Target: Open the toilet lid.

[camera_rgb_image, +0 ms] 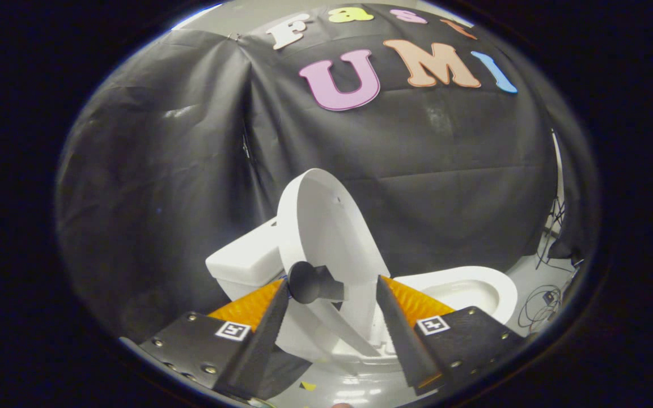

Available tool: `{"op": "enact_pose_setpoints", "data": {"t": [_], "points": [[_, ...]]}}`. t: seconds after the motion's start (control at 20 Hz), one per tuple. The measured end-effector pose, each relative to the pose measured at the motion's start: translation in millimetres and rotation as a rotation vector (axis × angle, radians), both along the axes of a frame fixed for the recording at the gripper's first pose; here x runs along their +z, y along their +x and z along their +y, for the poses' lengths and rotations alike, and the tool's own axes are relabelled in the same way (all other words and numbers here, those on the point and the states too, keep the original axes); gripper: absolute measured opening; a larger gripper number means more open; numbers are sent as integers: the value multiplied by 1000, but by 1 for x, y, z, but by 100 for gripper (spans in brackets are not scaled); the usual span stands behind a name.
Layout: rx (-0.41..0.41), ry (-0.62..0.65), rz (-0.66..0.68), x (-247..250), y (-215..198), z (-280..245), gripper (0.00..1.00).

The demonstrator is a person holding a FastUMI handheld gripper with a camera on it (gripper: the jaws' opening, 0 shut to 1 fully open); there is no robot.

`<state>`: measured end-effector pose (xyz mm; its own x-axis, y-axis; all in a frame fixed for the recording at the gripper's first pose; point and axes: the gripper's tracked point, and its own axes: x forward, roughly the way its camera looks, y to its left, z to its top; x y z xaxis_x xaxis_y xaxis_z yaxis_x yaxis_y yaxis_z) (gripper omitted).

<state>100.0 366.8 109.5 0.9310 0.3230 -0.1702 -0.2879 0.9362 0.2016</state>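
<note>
Gripper view: the gripper [332,294] has its fingers spread apart, with the black knob [310,281] on the toilet lid [326,226] between them, touching the left finger only. The lid stands raised, nearly upright, against the tank [244,262]. To finish well, ease the lid back gently until it rests. The bowl [474,289], beyond the right finger, looks empty.
</note>
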Motion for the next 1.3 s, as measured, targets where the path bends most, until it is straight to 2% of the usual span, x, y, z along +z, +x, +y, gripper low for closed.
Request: {"op": "enact_pose_setpoints", "data": {"t": [0.05, 0.95, 1.3], "points": [[-10, -6, -8, 0, 1, -8, 98], [-226, -64, -95, 19, 7, -169, 98], [-303, -137, -223, 27, -3, -227, 98]]}}
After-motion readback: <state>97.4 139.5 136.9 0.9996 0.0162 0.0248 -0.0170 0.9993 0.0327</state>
